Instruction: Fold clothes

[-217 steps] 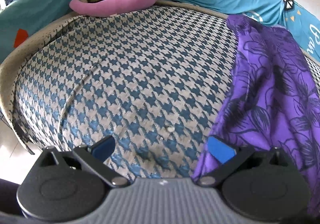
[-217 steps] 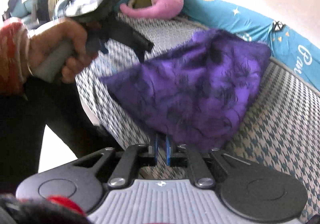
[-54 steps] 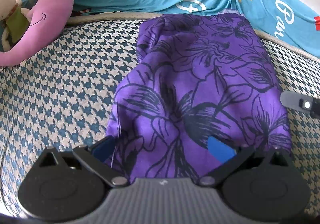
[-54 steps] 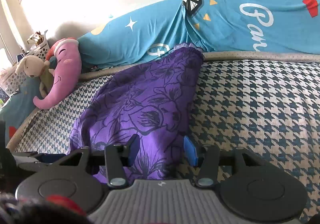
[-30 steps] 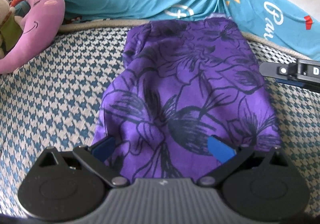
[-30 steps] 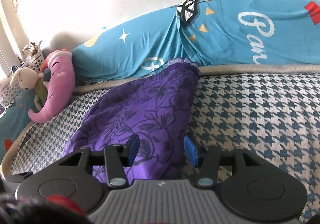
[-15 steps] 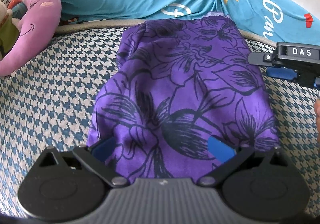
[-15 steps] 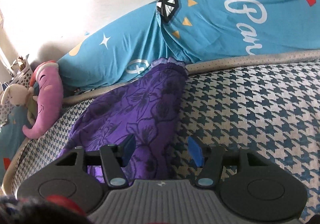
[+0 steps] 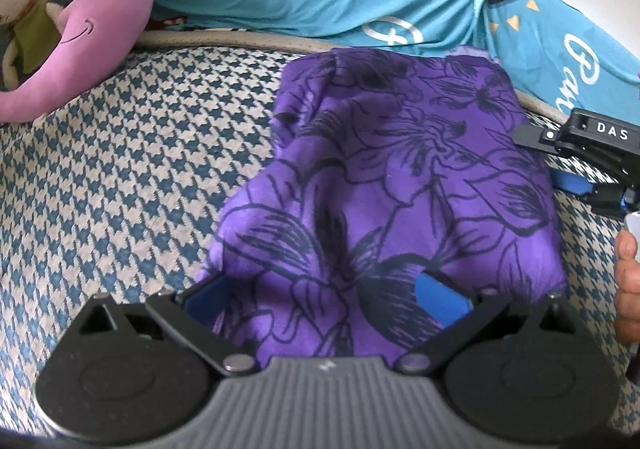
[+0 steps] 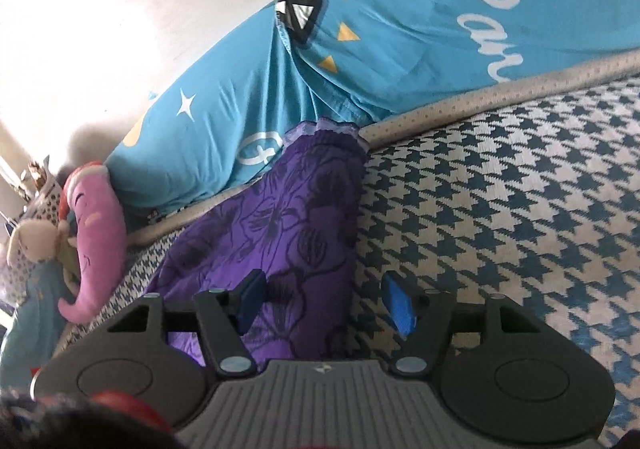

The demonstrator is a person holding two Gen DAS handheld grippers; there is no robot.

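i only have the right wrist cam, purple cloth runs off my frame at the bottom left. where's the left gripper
Observer: The left gripper is at the near end of the purple garment, jaws open, cloth lying between them.
Operator: is the near hem flat
Observer: It lies fairly flat on the houndstooth mattress, with a soft ridge running up its left side.
Operator: how do i look from there
Observer: The right gripper sits at the garment's right edge, a hand showing just below it.
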